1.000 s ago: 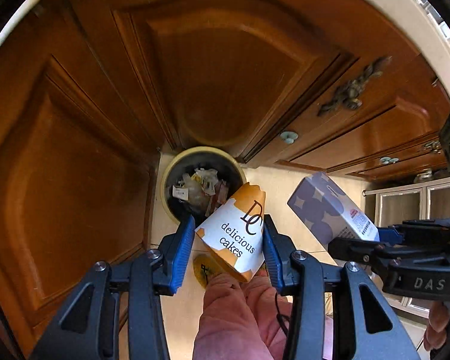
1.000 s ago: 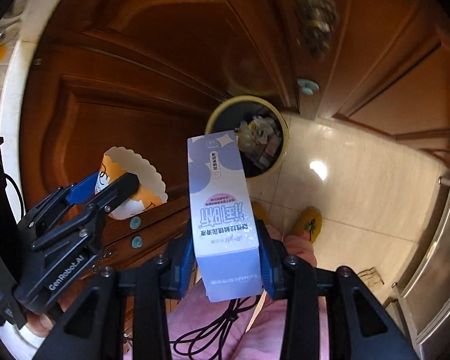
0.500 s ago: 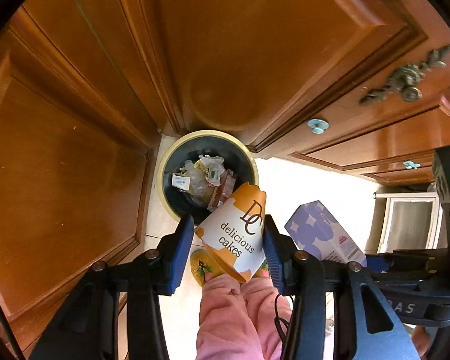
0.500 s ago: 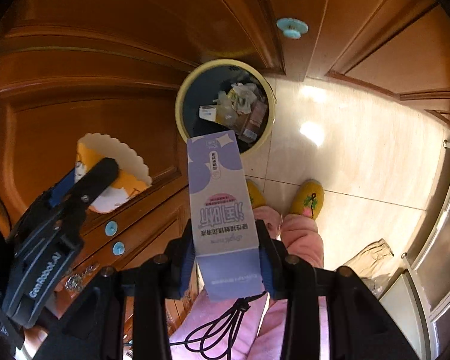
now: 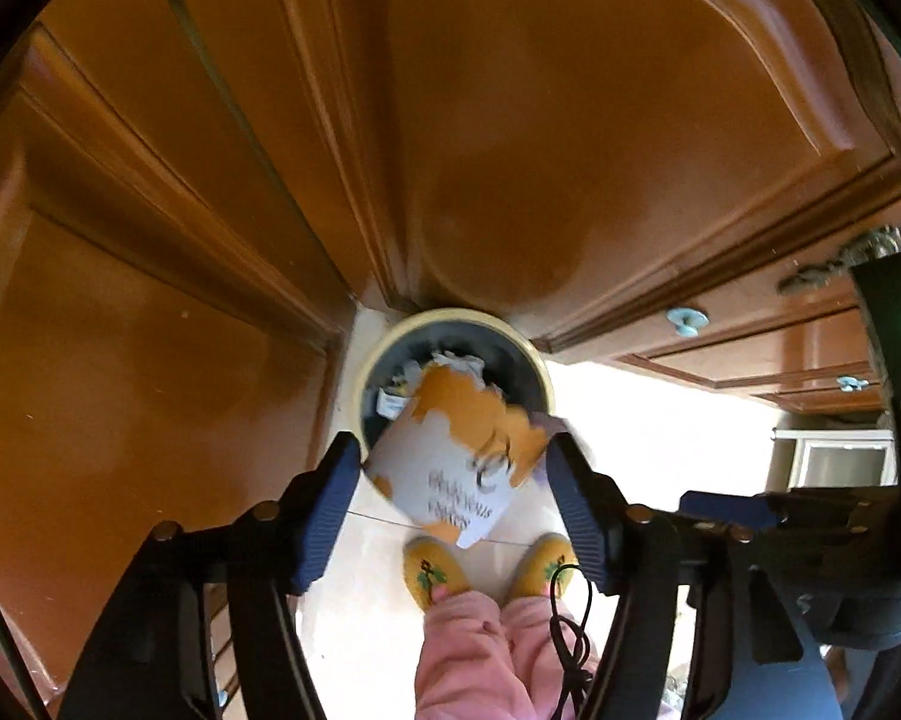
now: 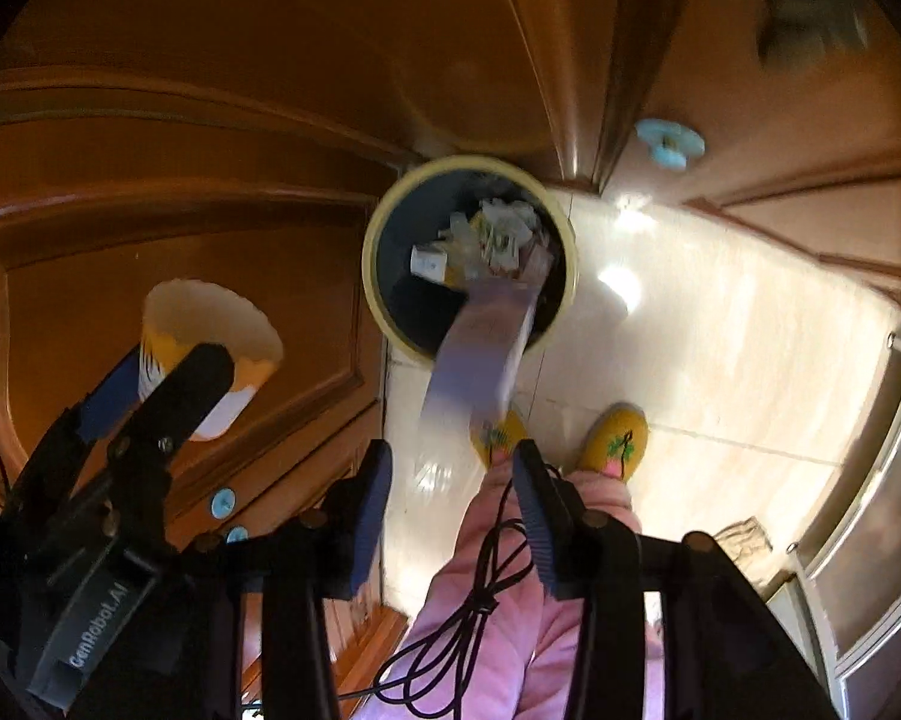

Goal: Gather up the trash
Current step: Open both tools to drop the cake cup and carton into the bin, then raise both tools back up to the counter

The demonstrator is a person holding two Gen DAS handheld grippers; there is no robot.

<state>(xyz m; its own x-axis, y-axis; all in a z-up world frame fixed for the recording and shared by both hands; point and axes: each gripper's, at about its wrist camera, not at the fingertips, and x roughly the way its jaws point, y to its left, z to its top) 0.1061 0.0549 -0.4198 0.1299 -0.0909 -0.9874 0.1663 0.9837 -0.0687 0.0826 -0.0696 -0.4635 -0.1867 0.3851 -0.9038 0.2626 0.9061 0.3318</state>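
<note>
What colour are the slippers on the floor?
Yellow, with a little green plant picture on each slipper; clearest in the right wrist view.

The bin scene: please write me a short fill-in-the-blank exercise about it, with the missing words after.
1. The bin has a rim of ____ colour.
2. The bin stands on the floor in a corner of wooden ____.
3. The blurred pale box is past the right gripper, whose jaws are opening, and is falling toward the ____.
4. The paper cup sits between the ____ gripper's pads.

Missing words: yellow; cabinets; bin; left
</note>
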